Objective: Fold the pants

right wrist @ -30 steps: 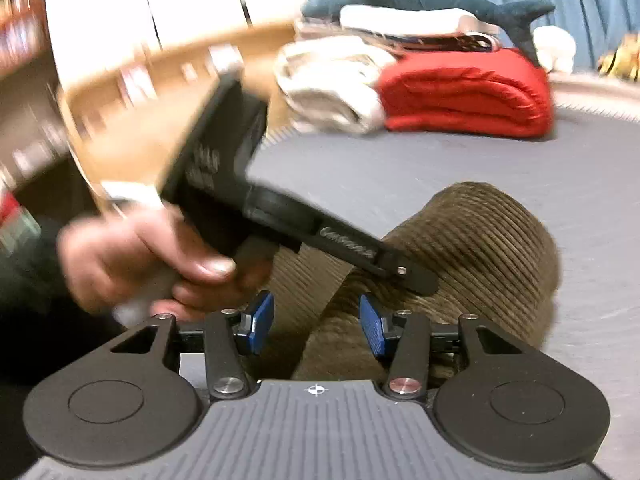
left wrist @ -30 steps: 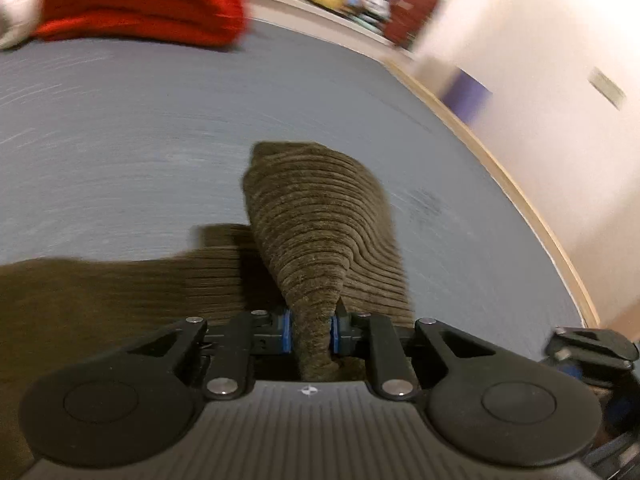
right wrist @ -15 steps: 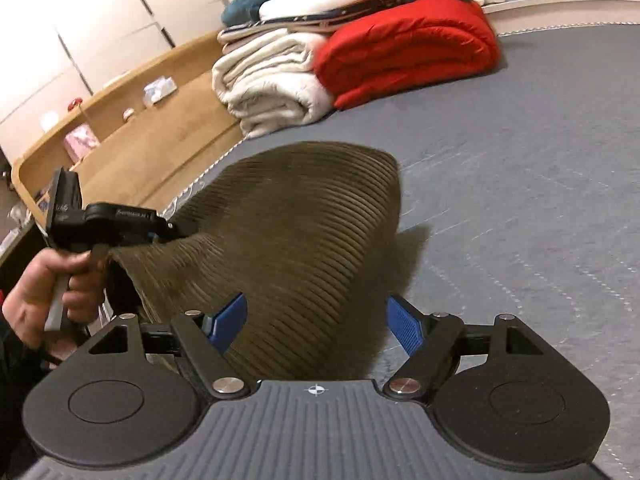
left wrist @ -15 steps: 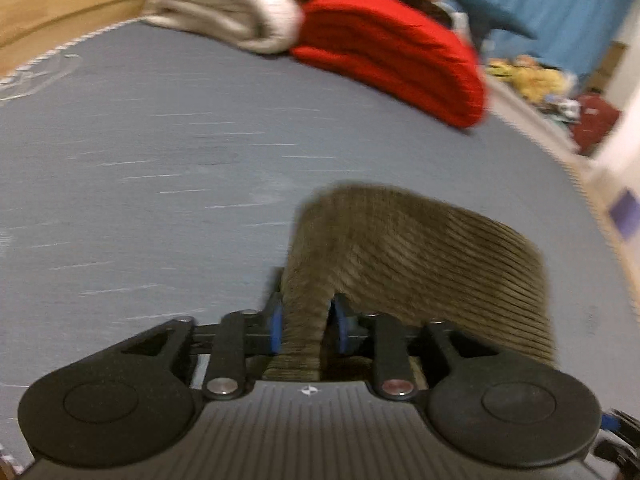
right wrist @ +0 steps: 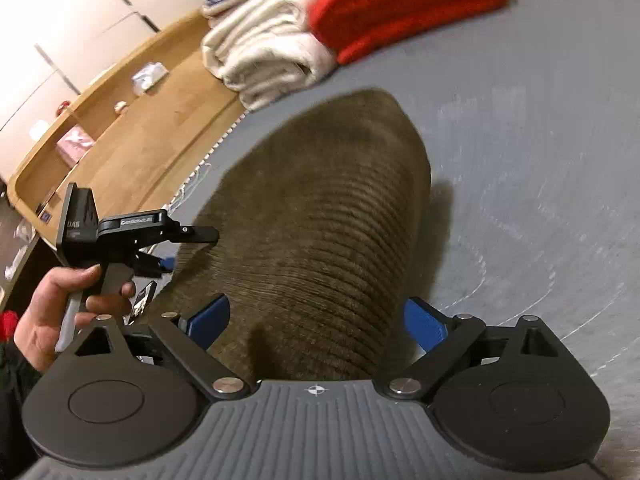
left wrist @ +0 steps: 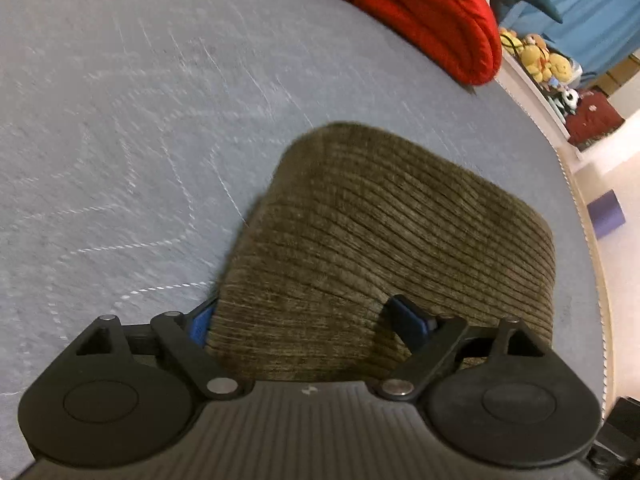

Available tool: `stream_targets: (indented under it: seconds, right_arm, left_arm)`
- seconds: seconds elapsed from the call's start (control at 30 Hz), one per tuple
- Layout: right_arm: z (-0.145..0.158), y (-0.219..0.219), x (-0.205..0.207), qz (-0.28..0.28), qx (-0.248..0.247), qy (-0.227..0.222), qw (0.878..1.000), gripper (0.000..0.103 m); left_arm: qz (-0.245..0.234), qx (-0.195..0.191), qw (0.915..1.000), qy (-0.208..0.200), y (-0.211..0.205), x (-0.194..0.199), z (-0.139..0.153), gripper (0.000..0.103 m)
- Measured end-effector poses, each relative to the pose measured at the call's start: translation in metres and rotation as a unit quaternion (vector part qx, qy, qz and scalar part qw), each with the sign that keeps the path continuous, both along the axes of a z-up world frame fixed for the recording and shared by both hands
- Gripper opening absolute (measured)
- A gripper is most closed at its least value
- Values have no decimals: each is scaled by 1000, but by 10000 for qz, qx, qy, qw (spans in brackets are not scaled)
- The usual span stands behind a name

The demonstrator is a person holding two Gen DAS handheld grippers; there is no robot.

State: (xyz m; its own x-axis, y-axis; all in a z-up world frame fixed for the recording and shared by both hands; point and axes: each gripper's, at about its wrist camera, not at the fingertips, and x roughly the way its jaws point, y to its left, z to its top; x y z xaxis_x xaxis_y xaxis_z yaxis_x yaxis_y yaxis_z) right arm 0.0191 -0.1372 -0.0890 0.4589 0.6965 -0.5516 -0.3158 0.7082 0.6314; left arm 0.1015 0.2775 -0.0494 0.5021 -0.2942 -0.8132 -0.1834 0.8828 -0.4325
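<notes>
Pants [left wrist: 384, 248] earlier pinched, now lie loose between both grippers' opening fingers [right wrist: 208, 316].

Bedding and surrounds: grey mattress cover [left wrist: 140, 128]

Folded red blanket [right wrist: 404, 0] touching a rolled cream blanket [right wrist: 264, 56] at the far edge; wooden shelf [right wrist: 132, 136] alongside; plush toys [left wrist: 540, 60], dark red bag [left wrist: 592, 120], blue curtain [left wrist: 592, 12] beyond.

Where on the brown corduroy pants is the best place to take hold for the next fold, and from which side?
Probably the near edge of the corduroy pants, the side closest to the cameras. The cloth lies folded on the grey mattress, rounded fold at the far end. Come from the near side, low, fingers astride the layered edge, one gripper at each corner.
</notes>
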Motion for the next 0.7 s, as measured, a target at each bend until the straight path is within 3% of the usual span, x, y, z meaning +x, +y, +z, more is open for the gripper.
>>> stream_targets:
  seconds: [0.17, 0.27, 0.33, 0.43, 0.53, 0.7]
  right_arm:
    - [-23, 23, 9, 105, -55, 347, 9993, 91]
    - [-18, 28, 4, 178, -247, 118, 9995, 64]
    - [-12, 27, 1, 179, -288, -47, 9994, 43]
    - [-4, 24, -3, 164, -241, -215, 9993, 36]
    - [9, 13, -4, 123, -184, -473, 9986, 35]
    - [37, -40, 6, -384, 17, -626, 9973, 34]
  left_arm:
    - [-54, -151, 9998, 67, 0, 11, -19, 90]
    - [-21, -184, 9998, 58, -6, 9, -22, 85]
    - [-36, -140, 9999, -25, -11, 9, -19, 75]
    - [-61, -137, 9997, -184, -20, 7, -11, 63]
    - [-161, -466, 9980, -391, -30, 10, -5, 49]
    - [-598, -863, 9927, -595, -79, 25, 4, 46]
